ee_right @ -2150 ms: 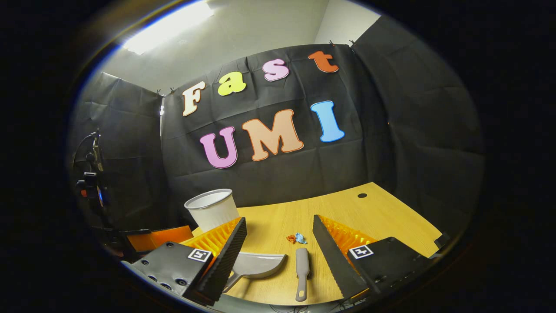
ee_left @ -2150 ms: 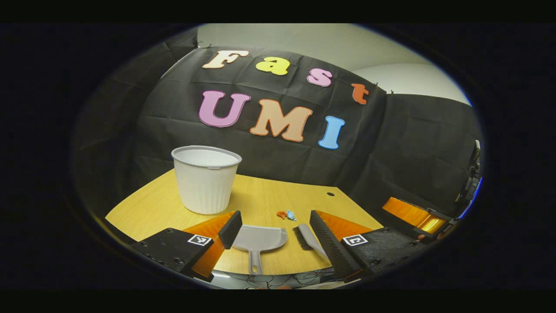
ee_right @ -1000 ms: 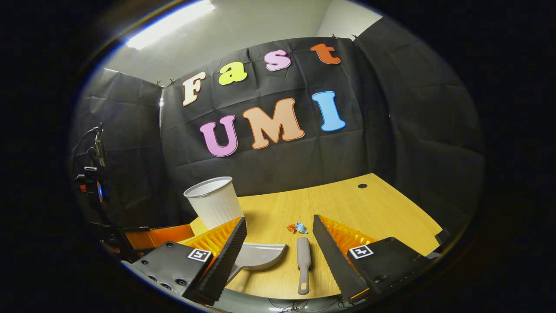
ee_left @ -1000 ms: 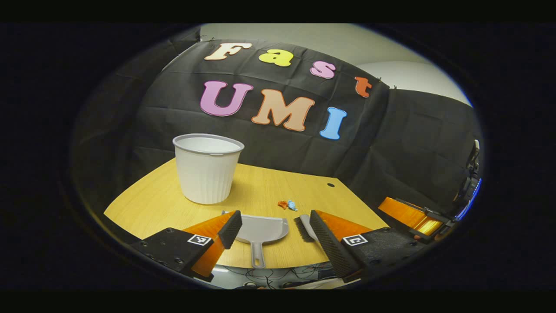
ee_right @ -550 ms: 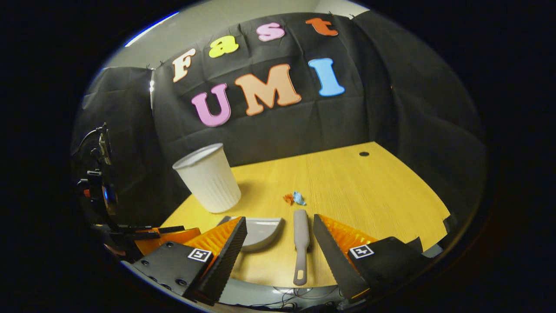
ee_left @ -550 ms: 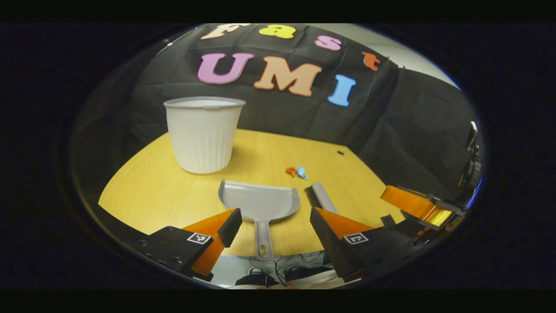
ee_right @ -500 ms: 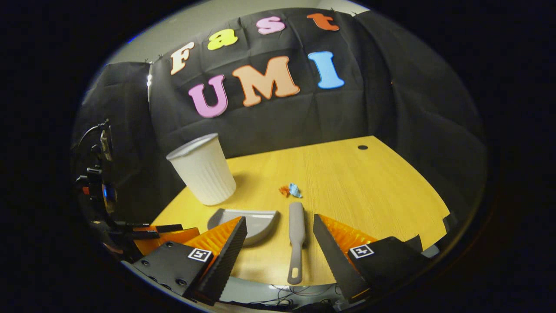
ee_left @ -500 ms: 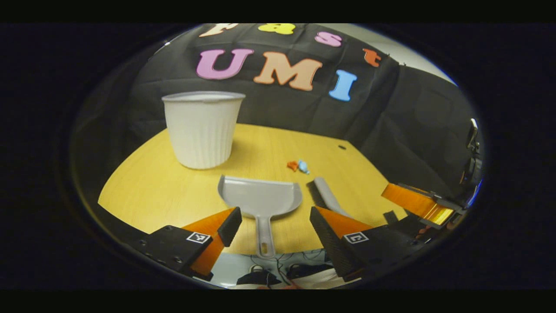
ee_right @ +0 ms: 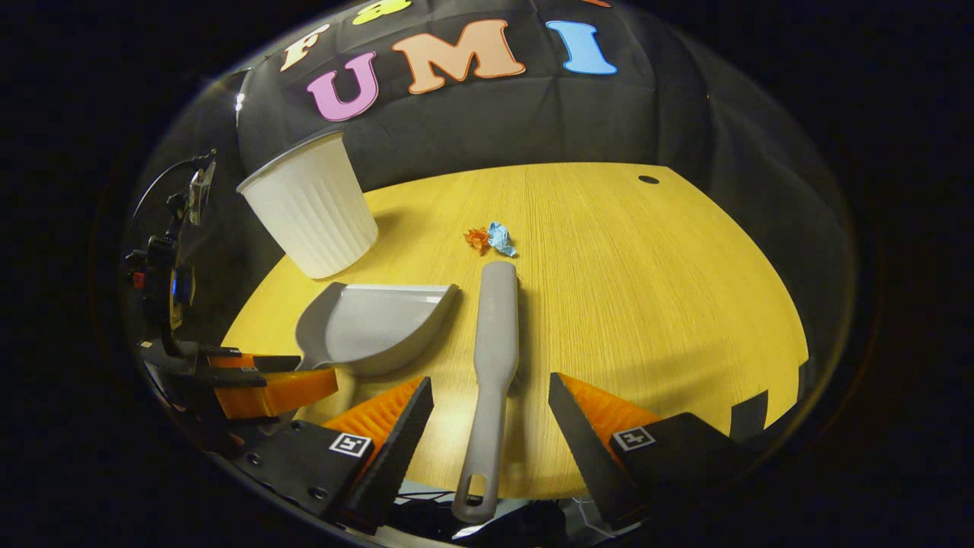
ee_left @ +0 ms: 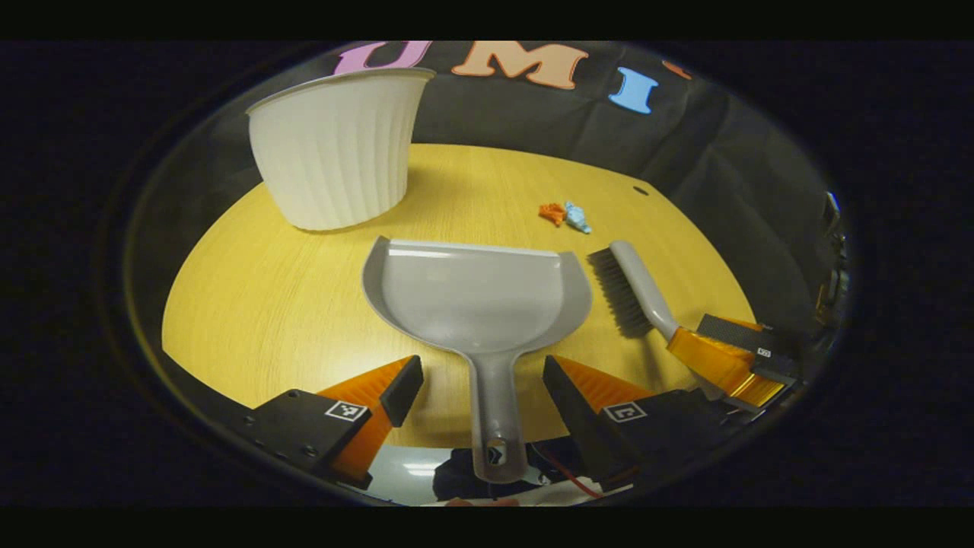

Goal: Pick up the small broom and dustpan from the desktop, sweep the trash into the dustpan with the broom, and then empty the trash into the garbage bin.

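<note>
- Dustpan (ee_left: 478,293) lay flat on the yellow desktop (ee_left: 266,304), its handle running back between the spread fingers of my left gripper (ee_left: 479,384); jaws stood wide apart, holding nothing, a clear gap on each side of the handle.
- Small broom (ee_right: 493,335) rested just right of the pan, bristles down in the right gripper view, its handle pointing back between the fingers of my right gripper (ee_right: 491,418); those jaws too stood fully open and empty, neither pad touching the handle.
- Both handle ends overhung the near edge of the desk, which I judged left room for the fingers to close around them.
- Trash (ee_right: 491,238), one orange scrap and one blue, sat together just beyond the broom's tip, apart from the pan's lip.
- Garbage bin (ee_left: 335,144), white and ribbed, stood upright at the far left of the desk, beyond the pan.
- I read the step in hand as the approach to the double pickup: nothing gripped, nothing swept, the task barely begun.
- Next move, as I judged it, called for closing each gripper squarely on its handle before lifting; a grip too near the handle tip might let the pan sag or the broom twist.
</note>
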The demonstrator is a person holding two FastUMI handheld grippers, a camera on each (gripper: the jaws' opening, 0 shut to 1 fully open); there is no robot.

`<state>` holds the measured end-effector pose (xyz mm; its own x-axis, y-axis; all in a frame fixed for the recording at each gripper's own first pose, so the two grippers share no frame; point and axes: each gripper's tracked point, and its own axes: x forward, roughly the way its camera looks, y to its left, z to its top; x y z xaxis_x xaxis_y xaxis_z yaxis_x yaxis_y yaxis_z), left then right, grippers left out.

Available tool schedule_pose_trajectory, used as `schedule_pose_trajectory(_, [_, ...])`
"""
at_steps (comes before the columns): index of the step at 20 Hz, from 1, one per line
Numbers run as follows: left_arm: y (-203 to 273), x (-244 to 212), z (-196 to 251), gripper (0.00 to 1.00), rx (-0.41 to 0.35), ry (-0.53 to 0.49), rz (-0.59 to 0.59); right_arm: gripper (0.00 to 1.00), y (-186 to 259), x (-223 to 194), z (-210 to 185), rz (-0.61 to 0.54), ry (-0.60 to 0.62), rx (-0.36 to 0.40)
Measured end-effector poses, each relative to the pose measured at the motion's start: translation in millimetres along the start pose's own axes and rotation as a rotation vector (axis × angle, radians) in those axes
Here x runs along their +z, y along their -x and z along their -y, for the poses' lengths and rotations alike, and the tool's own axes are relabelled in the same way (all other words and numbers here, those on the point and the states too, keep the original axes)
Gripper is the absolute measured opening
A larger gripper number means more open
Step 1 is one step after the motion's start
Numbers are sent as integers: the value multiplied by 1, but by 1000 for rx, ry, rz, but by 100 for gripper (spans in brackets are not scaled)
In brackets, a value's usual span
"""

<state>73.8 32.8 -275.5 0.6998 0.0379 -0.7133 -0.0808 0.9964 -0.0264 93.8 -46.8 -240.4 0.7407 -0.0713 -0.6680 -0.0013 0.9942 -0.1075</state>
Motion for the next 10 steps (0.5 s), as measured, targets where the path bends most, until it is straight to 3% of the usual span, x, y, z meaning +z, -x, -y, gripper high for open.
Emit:
schedule_pose_trajectory(1, [-6, 0, 0, 96, 3, -7, -13, 92, -7, -1, 2, -19, 18, -6])
schedule_pose_trajectory(2, [-11, -1, 1, 96, 6, -16, -31, 92, -14, -5, 1, -49, 36, -7])
schedule_pose_trajectory(3, [-15, -2, 1, 96, 10, -30, -47, 83, -19, -8, 1, -75, 50, -8])
schedule_pose_trajectory(4, [-18, -6, 1, 95, 12, -54, -64, 89, -25, -13, 1, -96, 63, -17])
schedule_pose_trajectory(5, [-21, -9, -1, 93, 22, -84, -88, 82, -30, -16, 4, -117, 75, -34])
schedule_pose_trajectory(6, [-25, -12, -3, 92, 35, -109, -105, 86, -31, -19, 5, -135, 81, -39])
schedule_pose_trajectory(7, [-27, -15, -5, 87, 46, -132, -123, 84, -34, -23, 4, -159, 82, -35])
schedule_pose_trajectory(8, [-30, -18, -8, 84, 60, -142, -136, 73, -36, -26, 3, -182, 82, -28])
schedule_pose_trajectory(9, [-31, -21, -9, 69, 69, -141, -156, 65, -39, -30, 3, -206, 81, -23])
schedule_pose_trajectory(10, [-27, -19, -14, 58, 107, -148, -159, 49, -41, -30, 8, -214, 84, -35])
